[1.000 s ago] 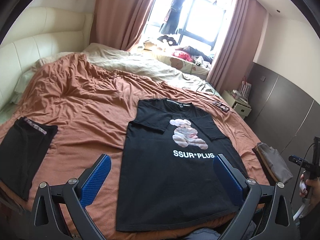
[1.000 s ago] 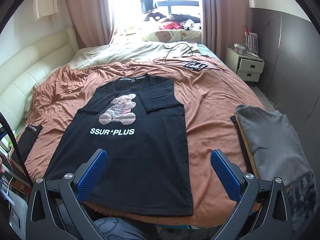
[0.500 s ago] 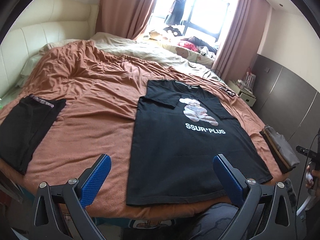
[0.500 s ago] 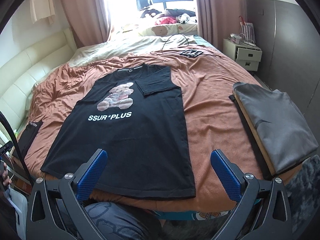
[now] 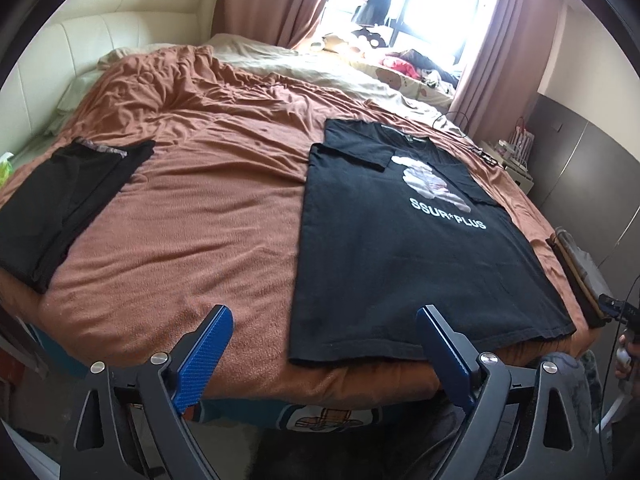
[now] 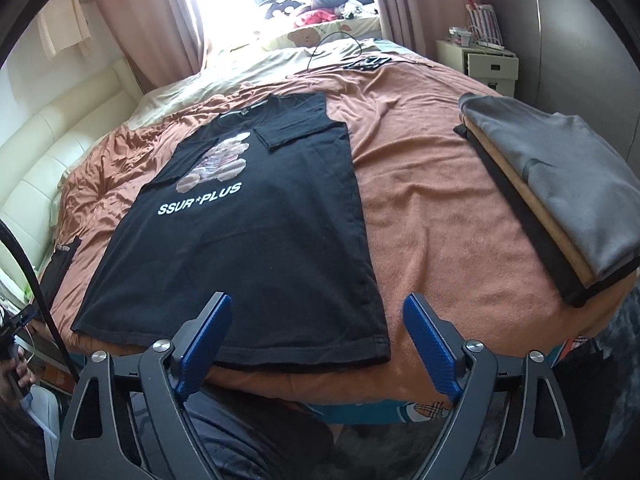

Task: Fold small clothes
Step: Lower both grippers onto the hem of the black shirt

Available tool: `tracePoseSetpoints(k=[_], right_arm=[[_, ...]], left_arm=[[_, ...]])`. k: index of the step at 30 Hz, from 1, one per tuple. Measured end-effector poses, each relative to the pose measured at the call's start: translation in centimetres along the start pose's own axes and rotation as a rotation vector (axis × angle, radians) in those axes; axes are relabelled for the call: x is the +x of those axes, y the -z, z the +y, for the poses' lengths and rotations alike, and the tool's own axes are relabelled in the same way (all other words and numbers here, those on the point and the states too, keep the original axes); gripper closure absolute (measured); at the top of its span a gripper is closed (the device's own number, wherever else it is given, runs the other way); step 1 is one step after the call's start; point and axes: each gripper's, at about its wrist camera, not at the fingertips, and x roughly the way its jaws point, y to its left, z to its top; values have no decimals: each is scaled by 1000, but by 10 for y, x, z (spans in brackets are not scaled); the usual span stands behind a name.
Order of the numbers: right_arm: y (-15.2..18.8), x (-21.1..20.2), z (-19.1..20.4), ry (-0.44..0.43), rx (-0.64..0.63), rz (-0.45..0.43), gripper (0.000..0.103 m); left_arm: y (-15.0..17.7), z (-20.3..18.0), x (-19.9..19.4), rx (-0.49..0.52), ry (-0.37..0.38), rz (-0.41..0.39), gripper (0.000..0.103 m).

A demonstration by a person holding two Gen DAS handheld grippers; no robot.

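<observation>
Looking left, I see folded black clothes [image 5: 68,196] at frame left; right shows a grey stack [image 6: 560,184]. Both the left gripper [image 5: 322,334] and right gripper [image 6: 318,322] gape wide, empty, below the black T-shirt [image 6: 256,240] hem.

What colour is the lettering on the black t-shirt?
White, on the black t-shirt; clearest in the right wrist view.

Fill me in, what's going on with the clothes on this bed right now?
A person is folding clothes with a handheld tool in each hand. The left tool and the right tool are both open and empty, held near the foot of the bed. The black T-shirt lies flat on the brown blanket, both sleeves folded in, body not yet folded. A stack of folded clothes sits to its right, and another dark garment lies to its left.
</observation>
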Motion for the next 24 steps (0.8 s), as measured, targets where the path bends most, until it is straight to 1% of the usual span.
tracePoseSetpoints(k=[2, 4, 7, 10, 13, 15, 18, 20, 22, 24], right_arm=[[3, 13, -4, -13, 17, 26, 26], [3, 24, -7, -21, 26, 47, 31], [3, 39, -13, -34, 48, 66, 34], [1, 50, -20, -46, 72, 72, 35], [2, 63, -26, -60, 93, 91, 42], [1, 71, -30, -70, 107, 102, 43], [2, 81, -35, -87, 127, 106, 44], [2, 88, -41, -104, 150, 117, 49], [2, 92, -48, -118, 167, 118, 54], [0, 92, -54, -136, 182, 107, 57]], left_arm=[[2, 4, 8, -28, 1, 17, 19], [4, 9, 19, -55, 6, 50, 24], [4, 14, 35, -84, 14, 90, 30], [3, 17, 47, -118, 17, 115, 33], [2, 19, 58, -138, 26, 134, 35], [2, 21, 67, -152, 23, 151, 39], [5, 25, 82, -167, 19, 190, 40], [7, 27, 93, -174, 8, 223, 47], [9, 27, 99, -182, 10, 239, 48], [9, 26, 100, -180, 6, 229, 48]])
